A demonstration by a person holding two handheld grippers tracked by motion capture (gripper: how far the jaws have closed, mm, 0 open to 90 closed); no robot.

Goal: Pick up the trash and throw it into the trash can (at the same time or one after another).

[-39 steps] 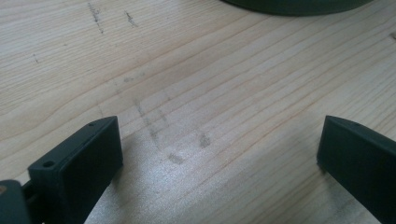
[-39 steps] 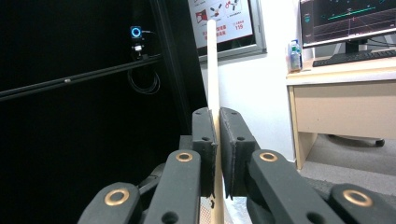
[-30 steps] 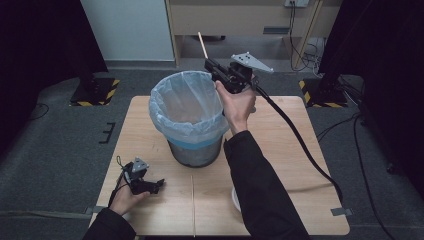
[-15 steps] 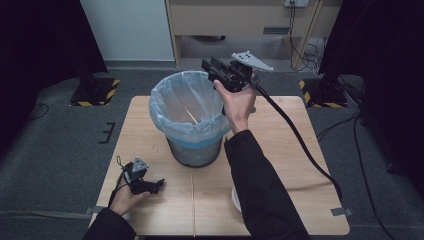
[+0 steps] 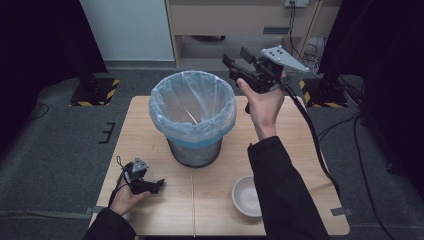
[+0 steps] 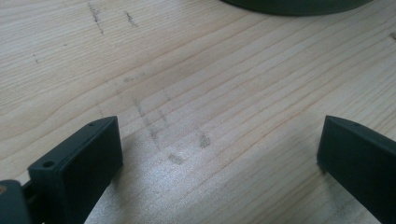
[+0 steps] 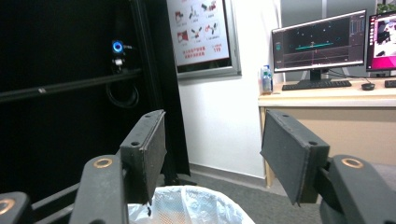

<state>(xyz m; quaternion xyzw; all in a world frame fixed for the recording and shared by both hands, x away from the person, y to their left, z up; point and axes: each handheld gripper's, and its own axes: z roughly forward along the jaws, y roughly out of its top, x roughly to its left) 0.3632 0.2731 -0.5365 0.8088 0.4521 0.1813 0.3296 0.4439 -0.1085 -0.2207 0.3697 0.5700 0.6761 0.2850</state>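
A grey bin (image 5: 195, 150) lined with a pale blue bag (image 5: 200, 131) stands mid-table. A thin wooden stick (image 5: 190, 115) leans inside it. My right gripper (image 5: 237, 58) hangs above and behind the bin's right rim, pointing left. Its jaws have just been opening and nothing is between them. In the right gripper view those jaws (image 7: 212, 149) stand wide apart above the bag's rim (image 7: 191, 207). My left gripper (image 5: 158, 184) rests on the table at the front left. Its open jaws (image 6: 219, 154) frame bare wood, with the bin's base (image 6: 299, 3) just beyond.
A white bowl (image 5: 247, 196) sits near the front edge of the wooden table (image 5: 145, 127), beside the right sleeve. The right gripper's cable (image 5: 312, 135) trails off the table's right side. Beyond the table are a wall, a desk (image 7: 327, 95) and monitors.
A second ago the right gripper held the stick above the bin. The stick has dropped into the bin, the jaws have spread, and the right hand has risen and moved right. The left gripper stayed put.
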